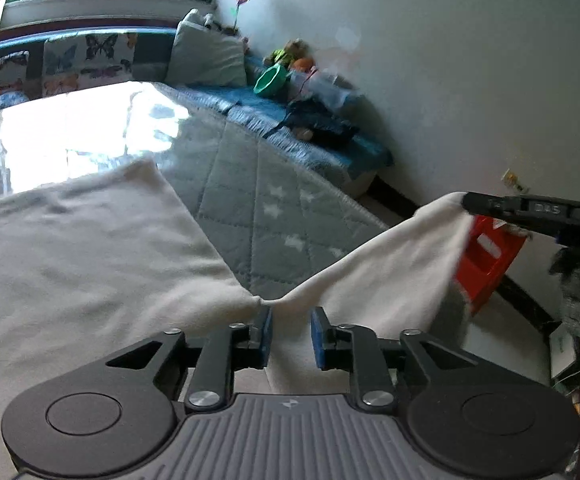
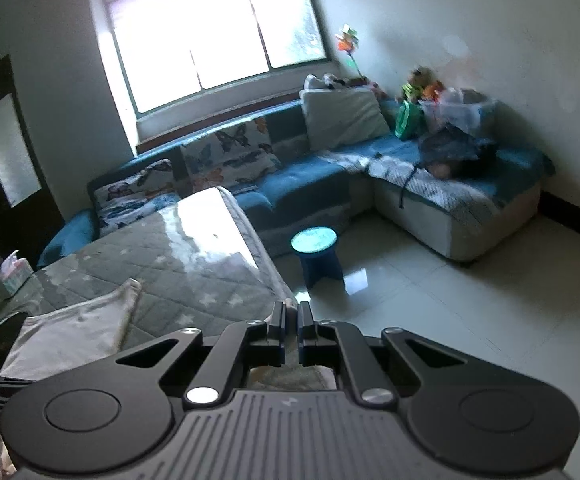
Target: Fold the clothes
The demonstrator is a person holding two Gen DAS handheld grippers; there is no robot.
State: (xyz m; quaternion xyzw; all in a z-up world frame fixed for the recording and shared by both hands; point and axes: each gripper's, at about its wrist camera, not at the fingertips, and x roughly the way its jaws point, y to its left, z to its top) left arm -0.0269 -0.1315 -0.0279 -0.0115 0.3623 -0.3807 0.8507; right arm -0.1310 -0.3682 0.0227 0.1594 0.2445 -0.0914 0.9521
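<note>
- Across the quilted table (image 1: 258,184) lies a cream garment (image 1: 70,248), soft, light, floppy.
- Right gripper (image 2: 290,312) is clamped on its lifted corner.
- Left gripper (image 1: 290,320) stands apart over a bunched edge; take hold there.

Your left gripper (image 1: 290,336) points downward, fingers (image 1: 265,334) parted; your right gripper (image 2: 290,334) has its fingers pinched nearly together.

White garment (image 1: 90,248) between parted left tongs (image 1: 290,336)
</note>
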